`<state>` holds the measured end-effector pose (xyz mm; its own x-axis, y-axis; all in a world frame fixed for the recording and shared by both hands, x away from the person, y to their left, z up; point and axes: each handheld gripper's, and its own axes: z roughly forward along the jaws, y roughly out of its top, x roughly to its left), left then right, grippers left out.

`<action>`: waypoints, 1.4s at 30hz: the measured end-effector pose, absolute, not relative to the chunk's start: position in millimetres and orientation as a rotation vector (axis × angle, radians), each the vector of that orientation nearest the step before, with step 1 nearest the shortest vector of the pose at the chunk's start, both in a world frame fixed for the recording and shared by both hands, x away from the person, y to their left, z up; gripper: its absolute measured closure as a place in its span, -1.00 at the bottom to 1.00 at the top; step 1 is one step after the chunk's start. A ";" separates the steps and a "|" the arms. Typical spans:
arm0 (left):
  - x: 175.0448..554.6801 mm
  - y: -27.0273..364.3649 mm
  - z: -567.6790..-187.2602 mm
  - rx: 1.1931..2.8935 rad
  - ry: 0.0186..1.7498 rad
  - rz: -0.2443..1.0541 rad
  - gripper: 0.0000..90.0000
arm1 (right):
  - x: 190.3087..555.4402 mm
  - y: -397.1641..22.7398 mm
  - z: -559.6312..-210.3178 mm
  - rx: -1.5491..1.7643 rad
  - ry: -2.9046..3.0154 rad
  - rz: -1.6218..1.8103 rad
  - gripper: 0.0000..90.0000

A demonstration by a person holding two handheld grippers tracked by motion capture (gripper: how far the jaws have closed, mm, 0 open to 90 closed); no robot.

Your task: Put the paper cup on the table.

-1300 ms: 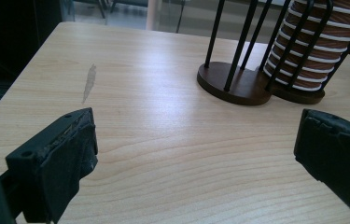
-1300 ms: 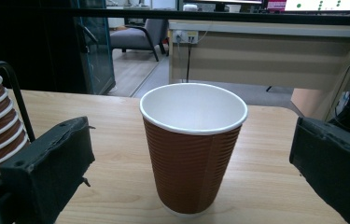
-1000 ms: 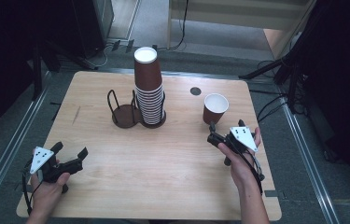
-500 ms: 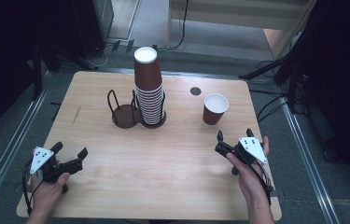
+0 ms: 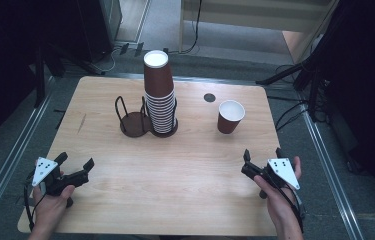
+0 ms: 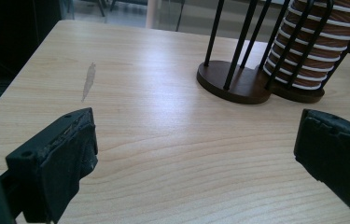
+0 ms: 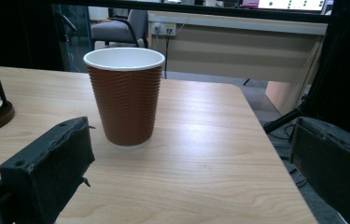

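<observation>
Your right tongs (image 5: 261,161) hover released, jaws spread wide, near the bench's right front edge, and the single brown cup (image 5: 229,116) stands upright ahead of them, apart from everything, near the bench's (image 5: 190,180) right side. Your left tongs (image 5: 75,167) are likewise released and holding nothing, low at the left front corner, aimed toward the wire holder (image 5: 134,119) and the tall stack of cups (image 5: 159,97) seated in it. The cup looks light and empty, so if you come in off-centre, one jaw will likely nudge it before the other arrives and tip or skate it toward the right edge. Squeeze too hard and the ribbed paper wall may buckle. If you carry it to the stack, a tilted approach could catch the top rim and rock that tall column, which stands well above the holder's wires.
</observation>
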<state>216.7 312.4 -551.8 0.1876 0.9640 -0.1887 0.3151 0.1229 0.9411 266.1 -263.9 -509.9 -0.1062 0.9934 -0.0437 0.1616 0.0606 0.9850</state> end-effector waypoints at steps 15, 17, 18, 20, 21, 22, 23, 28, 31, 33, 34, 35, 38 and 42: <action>216.7 312.2 -551.8 1.397 1.333 0.775 -1.00 | 230.4 -301.1 -511.9 1.262 1.395 1.121 -1.00; 216.7 312.1 -551.8 1.397 1.334 0.775 -1.00 | 225.1 -306.2 -513.4 1.274 1.390 1.119 -1.00; 216.6 312.1 -551.8 1.397 1.334 0.775 -1.00 | 222.7 -309.0 -514.5 1.276 1.386 1.113 -1.00; 216.6 312.2 -551.8 1.397 1.334 0.776 -1.00 | 217.0 -315.3 -517.5 1.283 1.382 1.110 -1.00; 216.6 312.2 -551.8 1.396 1.334 0.776 -1.00 | 215.3 -316.8 -518.5 1.291 1.379 1.109 -1.00; 216.5 312.3 -551.8 1.395 1.335 0.776 -1.00 | 213.7 -318.4 -519.5 1.295 1.378 1.105 -1.00; 216.5 312.3 -551.8 1.394 1.335 0.776 -1.00 | 211.8 -320.5 -520.9 1.298 1.377 1.102 -1.00; 216.3 312.2 -551.7 1.398 1.337 0.773 -1.00 | 202.8 -329.2 -527.5 1.318 1.370 1.096 -1.00; 216.3 312.1 -551.7 1.397 1.338 0.773 -1.00 | 197.4 -333.6 -532.5 1.319 1.373 1.094 -1.00; 216.3 312.1 -551.7 1.397 1.339 0.773 -1.00 | 194.0 -336.1 -536.9 1.322 1.376 1.085 -1.00; 216.3 312.1 -551.7 1.398 1.339 0.773 -1.00 | 192.4 -337.1 -539.0 1.330 1.377 1.086 -1.00; 216.3 312.0 -551.8 1.396 1.340 0.773 -1.00 | 190.8 -338.5 -541.1 1.335 1.377 1.081 -1.00; 216.4 312.1 -551.8 1.395 1.341 0.773 -1.00 | 186.7 -341.5 -545.9 1.345 1.376 1.077 -1.00; 216.5 312.1 -551.8 1.395 1.342 0.774 -1.00 | 184.5 -342.5 -547.2 1.351 1.366 1.081 -1.00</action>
<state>216.5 312.1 -551.8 0.1767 0.9657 -0.1902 0.3191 0.1266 0.9392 184.5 -342.5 -547.2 0.0056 0.9998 -0.0209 0.2090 0.0192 0.9777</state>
